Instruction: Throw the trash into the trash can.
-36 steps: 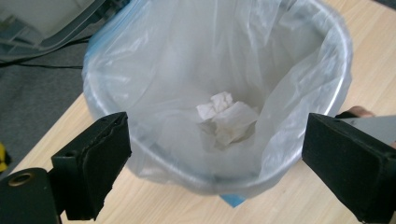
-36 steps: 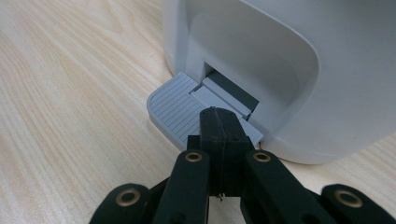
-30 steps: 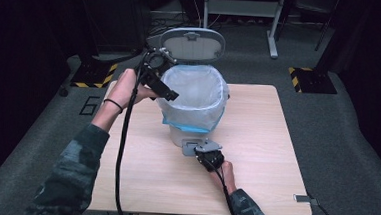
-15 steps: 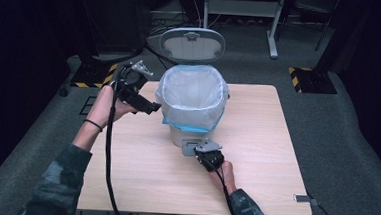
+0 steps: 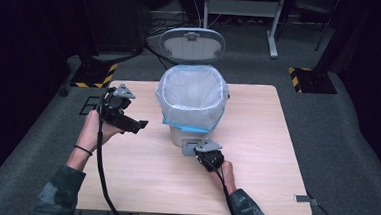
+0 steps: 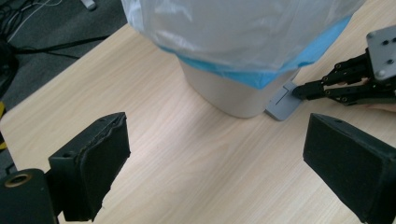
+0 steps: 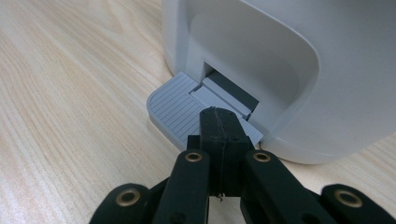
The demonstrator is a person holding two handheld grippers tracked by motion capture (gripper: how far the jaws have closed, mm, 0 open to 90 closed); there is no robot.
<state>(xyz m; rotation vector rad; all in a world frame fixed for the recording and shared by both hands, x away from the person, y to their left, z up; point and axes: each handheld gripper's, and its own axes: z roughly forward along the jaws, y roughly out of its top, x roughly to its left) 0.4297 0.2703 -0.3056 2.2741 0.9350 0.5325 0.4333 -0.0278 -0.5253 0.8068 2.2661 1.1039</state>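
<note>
A small white pedal bin (image 5: 189, 132) stands mid-table, lined with a clear bag (image 5: 191, 95) with a blue edge, its grey lid (image 5: 192, 45) raised upright. My right gripper (image 5: 201, 153) is shut, its tips pressing down on the grey ribbed pedal (image 7: 180, 109) at the bin's front base. The same pedal (image 6: 282, 100) and the right gripper (image 6: 303, 91) show in the left gripper view. My left gripper (image 5: 136, 125) hangs open and empty left of the bin, above the table, jaws pointing toward the bin (image 6: 233, 95).
The wooden table (image 5: 275, 158) has bare room to the right and in front of the bin. A desk frame (image 5: 273, 37) and yellow-black floor markings (image 5: 300, 76) lie on the grey floor behind.
My left gripper has drawn away from the bin's rim, moving left and down toward the table. The right gripper has stayed on the pedal and the lid has stayed up.
</note>
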